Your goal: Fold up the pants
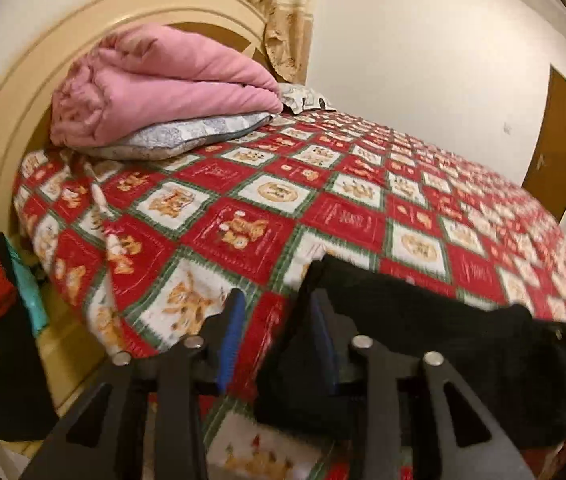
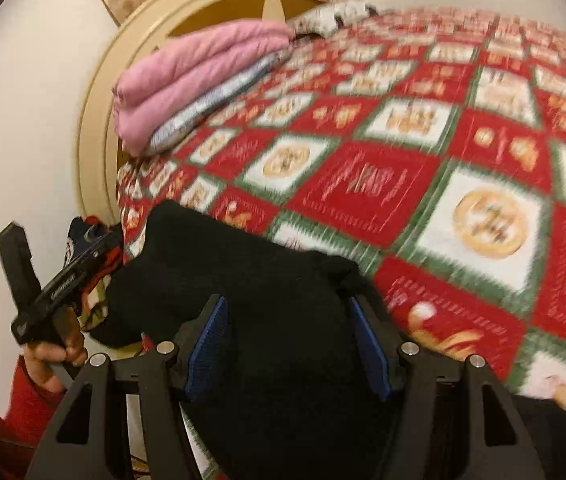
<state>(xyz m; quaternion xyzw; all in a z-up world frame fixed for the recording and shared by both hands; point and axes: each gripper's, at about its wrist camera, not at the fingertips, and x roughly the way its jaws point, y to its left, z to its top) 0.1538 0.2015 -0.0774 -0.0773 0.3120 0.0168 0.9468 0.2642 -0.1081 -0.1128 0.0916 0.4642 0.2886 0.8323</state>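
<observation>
At the bed's [image 1: 323, 208] near edge, right tongs [image 2: 287, 344] are clamping bunched pants [image 2: 243, 264]; left tongs [image 1: 279, 332], apart, are risking missing the cloth.

Warm dim indoor light; strong fisheye bending at edges; motion blur, heavier in right wrist view.

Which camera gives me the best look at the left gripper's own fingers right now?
The left wrist view: left gripper shows both blue pads with a gap between them, and the black pants lie beside its right finger. The right wrist view shows only its body from the side, fingers hidden.
</observation>
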